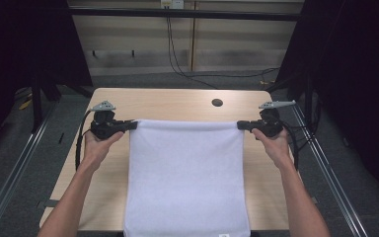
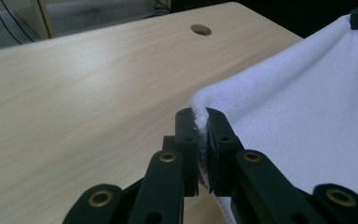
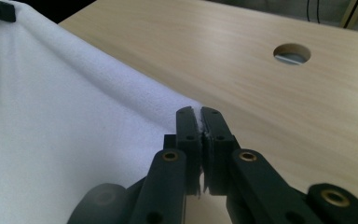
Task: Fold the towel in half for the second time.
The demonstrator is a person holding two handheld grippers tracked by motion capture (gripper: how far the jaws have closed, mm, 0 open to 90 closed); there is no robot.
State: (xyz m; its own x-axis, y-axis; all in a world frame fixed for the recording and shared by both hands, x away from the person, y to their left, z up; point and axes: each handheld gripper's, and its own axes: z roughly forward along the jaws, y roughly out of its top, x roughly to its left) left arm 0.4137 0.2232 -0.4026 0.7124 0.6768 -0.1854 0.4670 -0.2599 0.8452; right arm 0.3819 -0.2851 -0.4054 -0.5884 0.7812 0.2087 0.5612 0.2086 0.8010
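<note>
A white towel (image 1: 187, 177) is stretched flat over the wooden table (image 1: 177, 101), its near end hanging past the front edge. My left gripper (image 1: 134, 125) is shut on the towel's far left corner, and my right gripper (image 1: 240, 125) is shut on the far right corner. In the left gripper view the jaws (image 2: 200, 116) pinch the white towel (image 2: 298, 107) edge between them. In the right gripper view the jaws (image 3: 200, 114) clamp a thin fold of the towel (image 3: 60, 112). The far edge runs taut between the two grippers.
A round cable hole (image 1: 217, 102) is in the table behind the towel, also in the right gripper view as a cable hole (image 3: 292, 53). Metal rails (image 1: 15, 168) run along both sides of the table. Cables (image 1: 177, 59) hang behind.
</note>
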